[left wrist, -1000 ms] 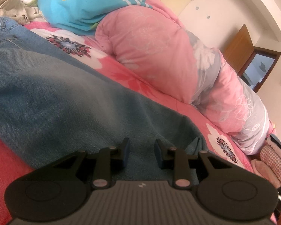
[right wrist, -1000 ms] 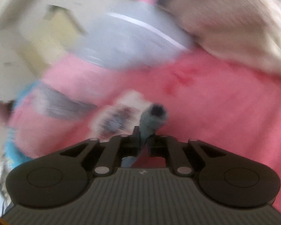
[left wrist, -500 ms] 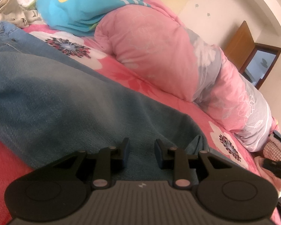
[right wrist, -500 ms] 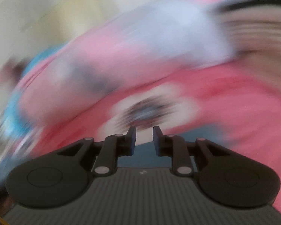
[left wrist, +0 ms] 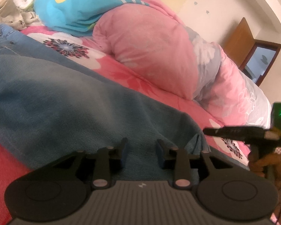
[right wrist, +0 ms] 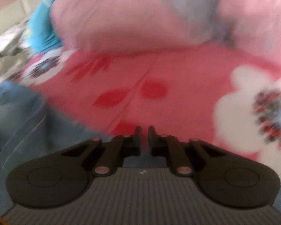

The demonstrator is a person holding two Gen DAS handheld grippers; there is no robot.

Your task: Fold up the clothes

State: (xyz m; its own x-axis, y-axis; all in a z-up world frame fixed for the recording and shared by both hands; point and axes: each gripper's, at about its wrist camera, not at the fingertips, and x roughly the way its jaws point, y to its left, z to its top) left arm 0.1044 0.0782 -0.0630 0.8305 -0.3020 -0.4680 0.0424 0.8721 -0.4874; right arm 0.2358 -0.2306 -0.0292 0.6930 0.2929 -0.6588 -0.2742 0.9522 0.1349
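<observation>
Lying flat, teal-blue jeans (left wrist: pixel 65 97)

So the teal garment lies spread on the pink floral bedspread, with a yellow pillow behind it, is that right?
Not quite: the pillow is bright blue, with only a yellow spot. The left wrist view shows it behind the teal garment on the pink floral bedspread.

matt denim jeans (left wrist: pixel 65 97); soft cloth quilt (left wrist: pixel 149 43); wooden door (left wrist: pixel 238 37).
</observation>
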